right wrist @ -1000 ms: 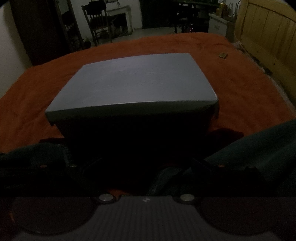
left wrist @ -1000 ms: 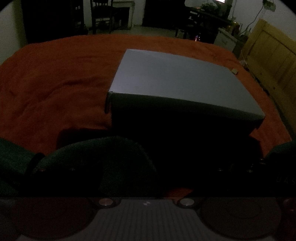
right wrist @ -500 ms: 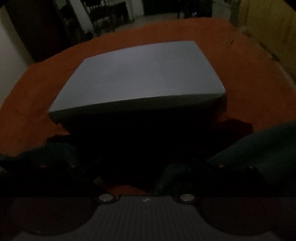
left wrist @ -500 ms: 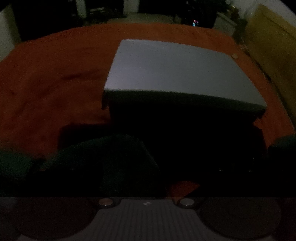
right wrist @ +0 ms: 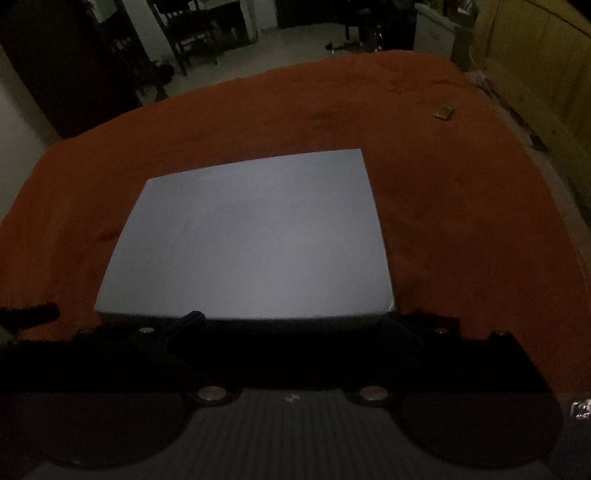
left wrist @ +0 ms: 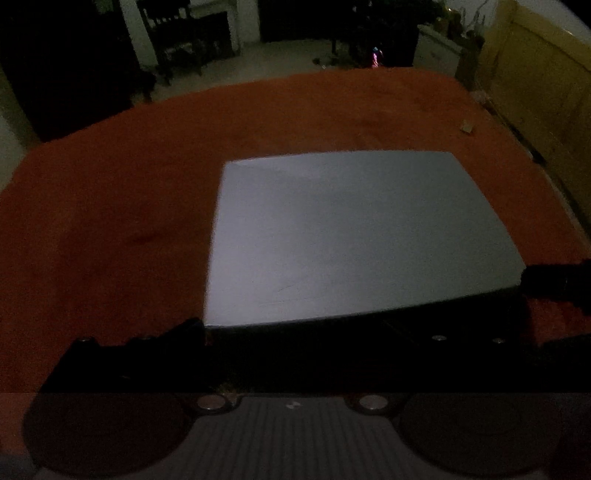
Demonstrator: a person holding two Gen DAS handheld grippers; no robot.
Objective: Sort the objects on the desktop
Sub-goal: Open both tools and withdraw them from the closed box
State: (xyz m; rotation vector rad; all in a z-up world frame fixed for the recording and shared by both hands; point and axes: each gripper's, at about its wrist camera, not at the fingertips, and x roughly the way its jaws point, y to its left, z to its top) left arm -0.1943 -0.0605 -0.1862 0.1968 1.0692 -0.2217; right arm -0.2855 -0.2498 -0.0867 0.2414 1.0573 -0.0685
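Observation:
A grey-blue box with a flat lid [left wrist: 354, 236] lies on the red cloth [left wrist: 110, 206]; it also shows in the right wrist view [right wrist: 251, 236]. My left gripper [left wrist: 325, 332] is open, its dark fingers spread just before the box's near edge. My right gripper [right wrist: 291, 325] is open in the same way, with one fingertip [right wrist: 190, 319] at the lid's near edge. The other gripper's tip shows at the far right of the left view [left wrist: 554, 280]. The scene is very dark and the box's near side is hidden in shadow.
A small brass-coloured object [right wrist: 444, 112] lies on the cloth at the far right, also in the left wrist view [left wrist: 466, 127]. A wooden headboard [right wrist: 535, 66] runs along the right side. Chairs and furniture [right wrist: 192, 33] stand beyond the far edge.
Both grippers have risen and tilted down, so I now look onto the lid from above. The green things that were seen near the fingers are no longer in view.

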